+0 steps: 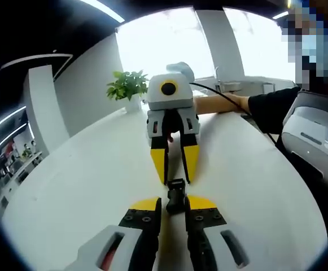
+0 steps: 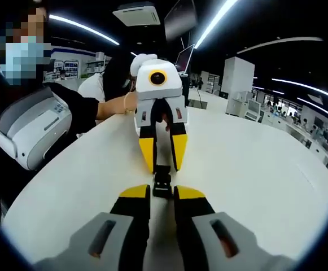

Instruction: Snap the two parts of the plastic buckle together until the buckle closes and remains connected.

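Observation:
A small black plastic buckle sits just above the white round table, caught between two grippers that face each other nose to nose. My left gripper rises from the bottom of the left gripper view, its yellow-tipped jaws shut on the buckle's near end. My right gripper comes in from the far side and pinches the other end. In the right gripper view the buckle sits between my right gripper's jaws, with the left gripper opposite. The buckle reads as one dark piece; I cannot tell whether a seam remains.
A potted green plant stands at the table's far edge. A person in a black sleeve wears a white device on the chest, close to the table's edge. Shop shelves and ceiling lights lie beyond.

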A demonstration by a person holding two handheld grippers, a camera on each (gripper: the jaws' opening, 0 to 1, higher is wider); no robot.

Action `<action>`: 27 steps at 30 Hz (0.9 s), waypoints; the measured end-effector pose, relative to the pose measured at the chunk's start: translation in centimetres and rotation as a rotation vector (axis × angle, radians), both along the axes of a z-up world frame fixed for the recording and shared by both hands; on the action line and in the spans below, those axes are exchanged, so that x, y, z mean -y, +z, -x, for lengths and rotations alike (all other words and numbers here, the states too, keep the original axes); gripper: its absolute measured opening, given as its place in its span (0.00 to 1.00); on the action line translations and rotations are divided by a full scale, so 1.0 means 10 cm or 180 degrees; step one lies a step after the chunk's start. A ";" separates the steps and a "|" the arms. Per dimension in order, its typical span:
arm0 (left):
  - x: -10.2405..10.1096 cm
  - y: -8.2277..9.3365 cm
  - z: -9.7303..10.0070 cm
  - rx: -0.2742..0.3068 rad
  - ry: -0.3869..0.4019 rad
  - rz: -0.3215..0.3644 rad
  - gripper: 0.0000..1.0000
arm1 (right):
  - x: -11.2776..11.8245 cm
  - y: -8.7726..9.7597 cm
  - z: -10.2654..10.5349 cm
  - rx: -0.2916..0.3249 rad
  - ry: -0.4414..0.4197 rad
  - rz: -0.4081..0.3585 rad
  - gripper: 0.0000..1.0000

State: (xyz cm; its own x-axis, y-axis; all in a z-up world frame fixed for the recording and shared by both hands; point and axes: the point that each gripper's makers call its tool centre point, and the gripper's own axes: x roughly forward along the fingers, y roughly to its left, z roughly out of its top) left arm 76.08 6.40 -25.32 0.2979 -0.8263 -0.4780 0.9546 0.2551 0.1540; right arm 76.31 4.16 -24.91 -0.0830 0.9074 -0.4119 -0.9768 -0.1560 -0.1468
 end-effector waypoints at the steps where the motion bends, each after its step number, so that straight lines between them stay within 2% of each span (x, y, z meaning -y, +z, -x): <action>1: 0.00 0.00 0.00 -0.0043 0.0018 0.0010 0.15 | 0.00 0.00 0.00 -0.0041 -0.0024 0.0010 0.16; 5: -0.02 -0.01 0.00 -0.0185 0.0077 0.0041 0.15 | 0.00 -0.01 0.01 -0.0089 -0.0037 0.0028 0.15; 10: -0.01 -0.02 0.02 -0.0248 0.0073 0.0058 0.13 | 0.00 -0.02 0.03 -0.0140 -0.0017 0.0025 0.13; 18: 0.00 -0.03 0.03 -0.0270 0.0068 0.0082 0.12 | 0.00 -0.03 0.03 -0.0194 -0.0049 0.0032 0.12; 27: 0.01 -0.03 0.03 -0.0264 0.0105 0.0050 0.11 | -0.01 -0.03 0.03 -0.0167 -0.0071 0.0052 0.11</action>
